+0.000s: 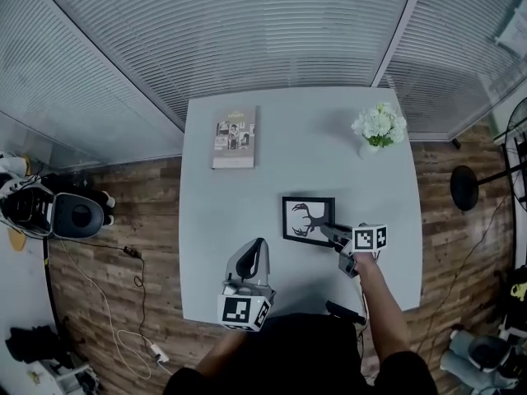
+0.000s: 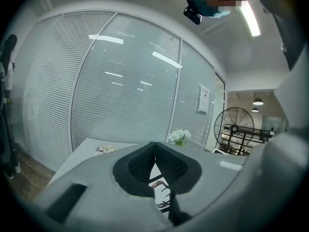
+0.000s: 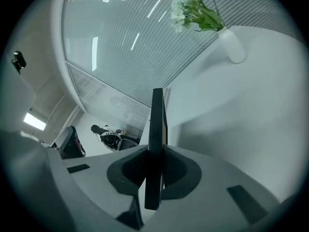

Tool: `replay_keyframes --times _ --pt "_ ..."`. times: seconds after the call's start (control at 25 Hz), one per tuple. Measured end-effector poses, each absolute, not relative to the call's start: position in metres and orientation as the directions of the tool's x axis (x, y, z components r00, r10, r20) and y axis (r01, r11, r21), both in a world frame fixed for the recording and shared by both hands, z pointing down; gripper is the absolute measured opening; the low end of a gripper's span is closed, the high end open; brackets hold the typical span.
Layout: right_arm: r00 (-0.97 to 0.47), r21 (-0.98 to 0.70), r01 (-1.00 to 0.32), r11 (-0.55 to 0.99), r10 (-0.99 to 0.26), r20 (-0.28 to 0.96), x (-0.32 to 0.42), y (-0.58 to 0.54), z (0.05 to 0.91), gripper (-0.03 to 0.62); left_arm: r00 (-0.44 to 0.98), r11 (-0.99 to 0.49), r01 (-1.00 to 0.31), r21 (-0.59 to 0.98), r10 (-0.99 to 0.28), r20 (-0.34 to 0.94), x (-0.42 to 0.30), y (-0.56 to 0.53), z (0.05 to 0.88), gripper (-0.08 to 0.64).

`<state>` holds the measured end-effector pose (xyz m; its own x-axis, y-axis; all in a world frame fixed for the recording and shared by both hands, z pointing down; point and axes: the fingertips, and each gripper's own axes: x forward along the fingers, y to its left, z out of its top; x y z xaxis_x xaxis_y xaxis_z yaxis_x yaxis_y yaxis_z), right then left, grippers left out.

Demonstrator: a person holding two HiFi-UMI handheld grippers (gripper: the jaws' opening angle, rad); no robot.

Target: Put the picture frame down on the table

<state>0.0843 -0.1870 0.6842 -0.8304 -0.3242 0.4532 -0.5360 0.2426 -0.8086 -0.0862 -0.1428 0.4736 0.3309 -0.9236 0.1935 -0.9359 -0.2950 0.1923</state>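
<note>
- Left claw point(image 1: 258, 245): pressed together, empty.
- Right claw point(image 1: 329, 230): pinching frame point(image 1: 306, 219) edge over bench point(image 1: 247, 196).
- Risk: early release could drop frame hard; edge grip may slip.

Wide bare stretch of table point(image 1: 206, 220) down the left side and across the middle, open from the near edge. Far left corner taken by book point(image 1: 235, 137), lying flat. Far right corner blocked by vase of white flowers point(image 1: 378, 128), upright, well apart from picture frame point(image 1: 306, 219). Frame mid-right, right gripper point(image 1: 328, 230) clamped on its right edge. Open lane between book and vase. Blind-covered glass wall point(image 1: 247, 31) close behind the far edge. Left gripper point(image 1: 256, 243), jaws together, over the near edge, apart from frame.
</note>
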Motion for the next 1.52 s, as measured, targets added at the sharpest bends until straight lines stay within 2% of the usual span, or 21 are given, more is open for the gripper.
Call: replay_keyframes --times 0.56,1.24,1.52 --pt "-0.826 -0.835 -0.531 0.141 -0.307 0.473 0.091 -0.214 0.72 0.049 0.334 -0.292 -0.936 0.197 -0.914 0.23 -0.083 -0.155 0.486 0.017" --pt "-0.723 -0.725 -0.673 0.148 -0.341 0.601 0.102 -0.227 0.745 0.05 0.347 -0.299 -0.931 0.21 -0.904 0.249 -0.079 -0.16 0.496 0.017" --pt "-0.67 -0.66 -0.732 0.167 -0.347 0.656 0.106 -0.23 0.758 0.08 0.353 -0.304 -0.929 0.211 -0.9 0.257 -0.08 -0.162 0.499 0.015"
